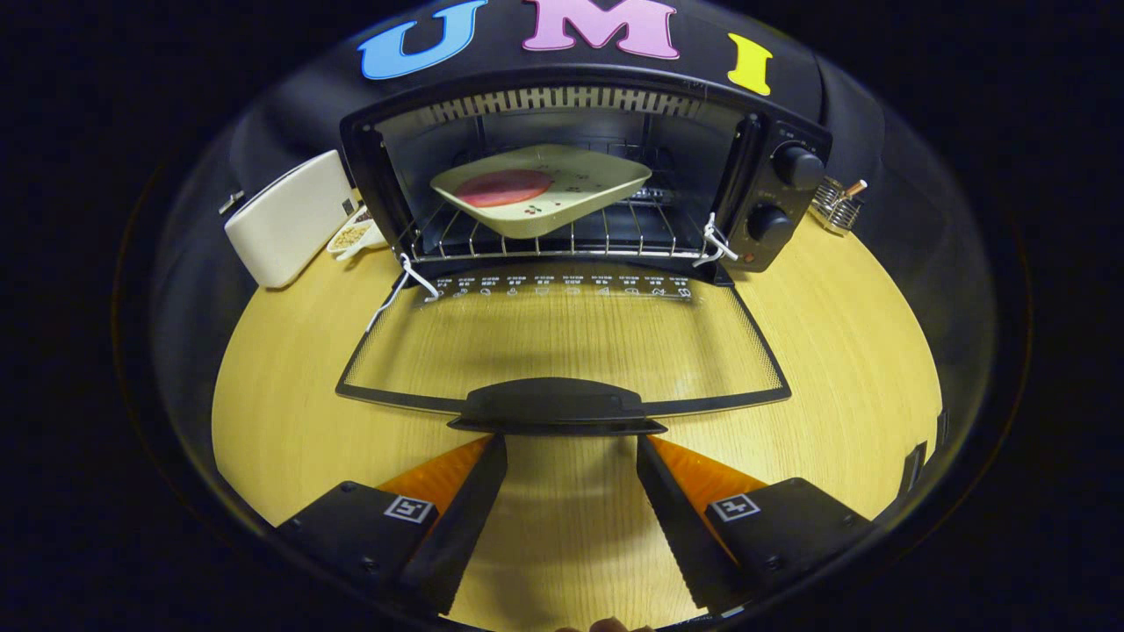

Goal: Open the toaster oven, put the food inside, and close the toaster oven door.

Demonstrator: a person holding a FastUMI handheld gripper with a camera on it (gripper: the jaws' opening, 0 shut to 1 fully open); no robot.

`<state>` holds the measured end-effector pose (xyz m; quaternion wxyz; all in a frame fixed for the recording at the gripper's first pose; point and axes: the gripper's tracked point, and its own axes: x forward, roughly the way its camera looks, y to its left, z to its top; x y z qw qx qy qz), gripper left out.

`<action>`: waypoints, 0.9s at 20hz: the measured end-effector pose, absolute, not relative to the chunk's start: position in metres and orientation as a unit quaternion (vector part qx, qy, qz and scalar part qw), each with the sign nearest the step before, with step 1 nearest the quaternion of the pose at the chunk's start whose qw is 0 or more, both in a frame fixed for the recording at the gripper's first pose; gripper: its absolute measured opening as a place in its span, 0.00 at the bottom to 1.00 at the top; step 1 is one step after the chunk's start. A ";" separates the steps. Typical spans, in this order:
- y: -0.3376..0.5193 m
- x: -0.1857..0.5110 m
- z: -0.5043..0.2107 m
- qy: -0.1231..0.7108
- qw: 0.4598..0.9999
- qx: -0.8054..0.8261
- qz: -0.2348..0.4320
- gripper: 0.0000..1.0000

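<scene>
Gripper (571, 443) fingers spread wide, holding nothing, tips just short of door handle (555, 405) of lowered glass door (562, 338); plate (540, 197) with red food (504, 187) sits tilted on toaster oven (580, 175) rack (562, 239).

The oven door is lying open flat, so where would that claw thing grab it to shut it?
By the handle, the raised dark bar along the door's free edge, just ahead of the open gripper. Probably best to come straight in from the front, one finger above and one below, or hook under it and swing up toward the oven. The glass is too flat to pinch.
</scene>
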<state>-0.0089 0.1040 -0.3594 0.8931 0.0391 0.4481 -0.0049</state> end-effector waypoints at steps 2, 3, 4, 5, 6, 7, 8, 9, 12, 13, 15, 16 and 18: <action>0.104 -0.010 -0.348 0.440 0.898 0.036 -0.003 0.98; 0.104 -0.011 -0.343 0.435 0.900 0.036 -0.002 0.98; 0.104 -0.012 -0.338 0.430 0.902 0.041 -0.001 0.98; 0.104 -0.011 -0.333 0.429 0.902 0.051 -0.002 0.98; 0.104 -0.011 -0.330 0.429 0.901 0.057 -0.004 0.98; 0.104 -0.011 -0.326 0.428 0.902 0.058 -0.004 0.98; 0.104 -0.011 -0.321 0.423 0.904 0.055 -0.004 0.98; 0.104 -0.010 -0.312 0.415 0.908 0.053 -0.004 0.98; 0.104 -0.005 -0.279 0.377 0.924 0.062 -0.004 0.98; 0.106 0.001 -0.264 0.357 0.932 0.064 0.003 0.98; 0.115 0.015 -0.240 0.328 0.943 0.057 0.032 1.00; 0.114 0.021 -0.230 0.318 0.946 0.045 0.038 1.00; 0.110 0.031 -0.201 0.284 0.957 0.033 0.042 1.00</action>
